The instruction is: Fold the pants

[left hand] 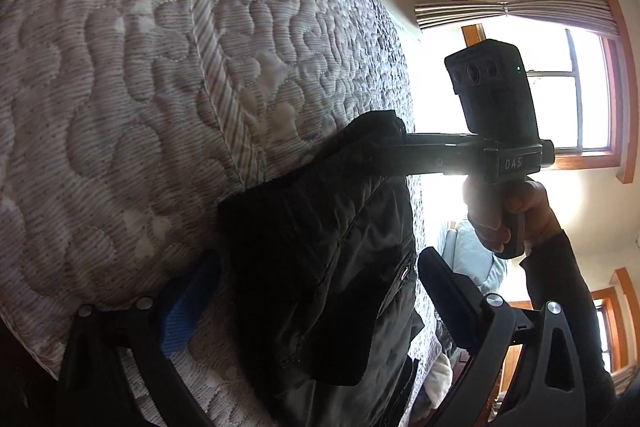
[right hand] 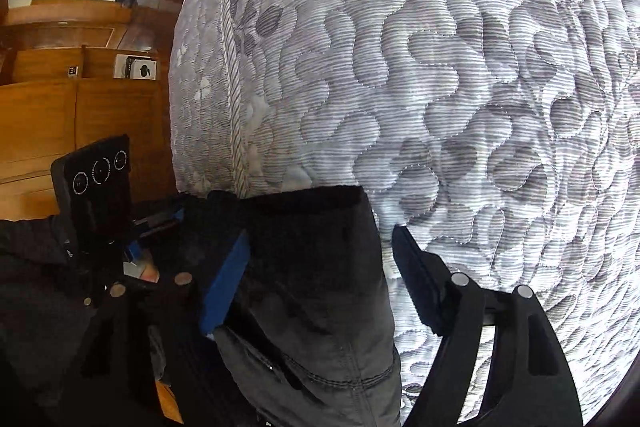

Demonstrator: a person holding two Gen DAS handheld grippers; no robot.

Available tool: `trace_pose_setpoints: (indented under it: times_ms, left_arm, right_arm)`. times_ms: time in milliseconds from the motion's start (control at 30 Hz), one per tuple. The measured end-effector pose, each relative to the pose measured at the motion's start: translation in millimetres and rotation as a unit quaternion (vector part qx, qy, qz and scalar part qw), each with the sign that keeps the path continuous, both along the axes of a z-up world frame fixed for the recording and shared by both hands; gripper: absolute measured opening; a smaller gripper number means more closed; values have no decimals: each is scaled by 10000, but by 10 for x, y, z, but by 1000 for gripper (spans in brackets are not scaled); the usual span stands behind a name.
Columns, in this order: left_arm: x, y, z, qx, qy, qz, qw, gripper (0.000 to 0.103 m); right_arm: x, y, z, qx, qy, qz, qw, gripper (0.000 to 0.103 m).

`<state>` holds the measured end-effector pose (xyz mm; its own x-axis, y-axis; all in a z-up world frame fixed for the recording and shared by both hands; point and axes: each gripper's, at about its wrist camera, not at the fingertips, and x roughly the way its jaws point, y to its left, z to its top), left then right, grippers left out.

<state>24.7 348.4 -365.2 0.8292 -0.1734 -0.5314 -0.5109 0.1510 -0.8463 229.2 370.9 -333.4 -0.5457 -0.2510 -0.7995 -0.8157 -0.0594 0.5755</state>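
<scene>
Dark grey pants (left hand: 320, 251) lie folded on a quilted grey-white mattress (left hand: 160, 87), near its edge. In the left wrist view, my left gripper (left hand: 316, 291) is open, its blue-padded finger (left hand: 184, 311) left of the pants and the other right of them. My right gripper (left hand: 400, 143) reaches in from the right with its tips at the pants' upper corner. In the right wrist view, my right gripper (right hand: 316, 267) stands open with the pants (right hand: 320, 287) between its fingers. The left gripper (right hand: 168, 223) is at the pants' left edge.
The mattress (right hand: 440, 67) fills most of both views. A bright window (left hand: 560, 87) with a wooden frame and curtain is on the right in the left wrist view. Wooden furniture (right hand: 80, 87) stands left of the mattress in the right wrist view.
</scene>
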Motion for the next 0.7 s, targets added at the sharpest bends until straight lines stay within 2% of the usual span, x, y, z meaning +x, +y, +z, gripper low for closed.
trace_pose_setpoints:
  times_ms: [67, 100, 133, 200, 233, 267, 467, 700]
  left_arm:
    - [41, -6, 36, 0, 17, -7, 10000, 78]
    - [24, 6, 62, 33, 94, -15, 9999, 73]
    - [13, 10, 80, 58, 125, -23, 9999, 63]
    - [-15, 26, 95, 88, 202, -6, 9998, 53]
    - [-22, 32, 95, 90, 232, 6, 9997, 44]
    - [-24, 39, 99, 118, 256, -12, 9996, 41]
    - [51, 27, 308, 434, 151, -169, 9988, 34]
    - [187, -54, 722, 735, -42, -360, 9966, 32]
  right_arm:
    - [-13, 15, 4, -29, 38, 37, 10000, 63]
    - [-22, 10, 14, -10, -17, 79, 10000, 58]
    - [-51, 24, 8, 1, -65, 104, 9999, 52]
    - [-32, 43, 64, 23, -107, 88, 9999, 44]
    - [-18, 38, 90, 50, -127, 62, 9999, 40]
    - [-1, 26, 120, 81, -142, 28, 9999, 38]
    - [41, -97, 384, 311, -390, -2, 9988, 31]
    - [85, -285, 905, 633, -768, 35, 9950, 28]
